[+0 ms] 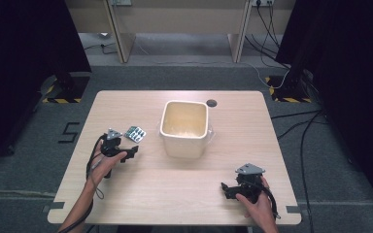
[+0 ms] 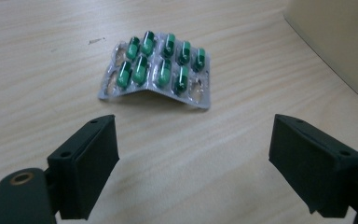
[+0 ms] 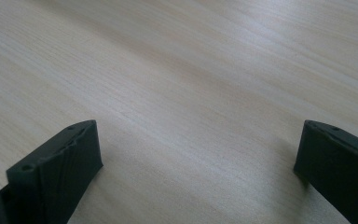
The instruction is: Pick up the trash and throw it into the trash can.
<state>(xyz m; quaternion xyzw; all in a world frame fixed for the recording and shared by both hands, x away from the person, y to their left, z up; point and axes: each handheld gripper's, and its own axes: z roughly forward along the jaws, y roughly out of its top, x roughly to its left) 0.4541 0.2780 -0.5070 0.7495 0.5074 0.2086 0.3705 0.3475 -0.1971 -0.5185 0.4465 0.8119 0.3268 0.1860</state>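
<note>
Blister pack lies flat on the table, just left of the cream tub. Left gripper sits near it w/ jaws spread; right gripper also spread, nothing between. Risk: foil looks bowed, prob. skids or buckles when pinched.

One wooden table carries one cream plastic tub and one blister pack of green capsules. The pack holds nine capsules, five in the far row and four in the near row, with one pocket at the near row's right end looking empty. Two hand-held grippers are at the table, the left gripper and the right gripper, each with two black jaws.
</note>
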